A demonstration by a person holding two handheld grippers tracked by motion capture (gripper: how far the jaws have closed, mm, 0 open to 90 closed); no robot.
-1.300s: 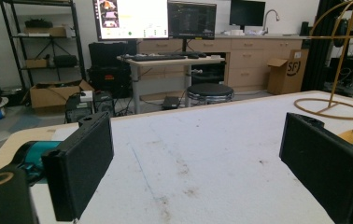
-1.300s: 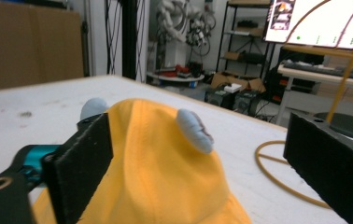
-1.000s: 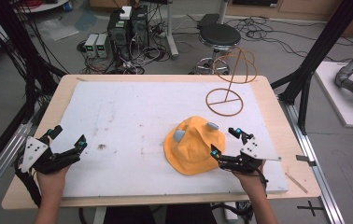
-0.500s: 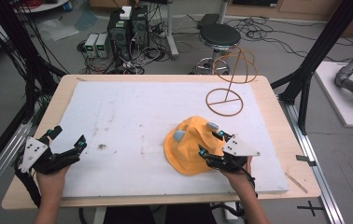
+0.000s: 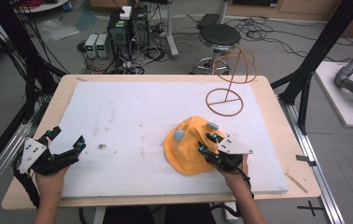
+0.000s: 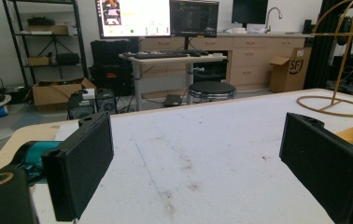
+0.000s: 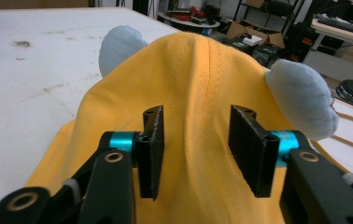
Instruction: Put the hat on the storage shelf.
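A yellow cap (image 5: 186, 151) with two grey-blue ears (image 5: 179, 135) lies on the white mat (image 5: 132, 121), right of centre. My right gripper (image 5: 207, 143) rests low on the cap's near right side. Its jaws have just been closing and now stand a little apart on either side of a raised seam of the cap (image 7: 198, 70). In the right gripper view the right gripper (image 7: 195, 149) has yellow cloth between its pads, but I see no pinch. My left gripper (image 5: 67, 137) sits open near the mat's front left. The left gripper (image 6: 202, 163) has only bare mat between its jaws.
A tan wire stand (image 5: 230, 88) with a round base stands at the back right of the mat, also seen far right as the stand (image 6: 333, 100). A stool (image 5: 219, 35) and electronics boxes (image 5: 128, 28) lie beyond the table's far edge.
My right gripper has slid left onto the cap and its jaws have narrowed around the raised seam. The left gripper has stayed where it was.
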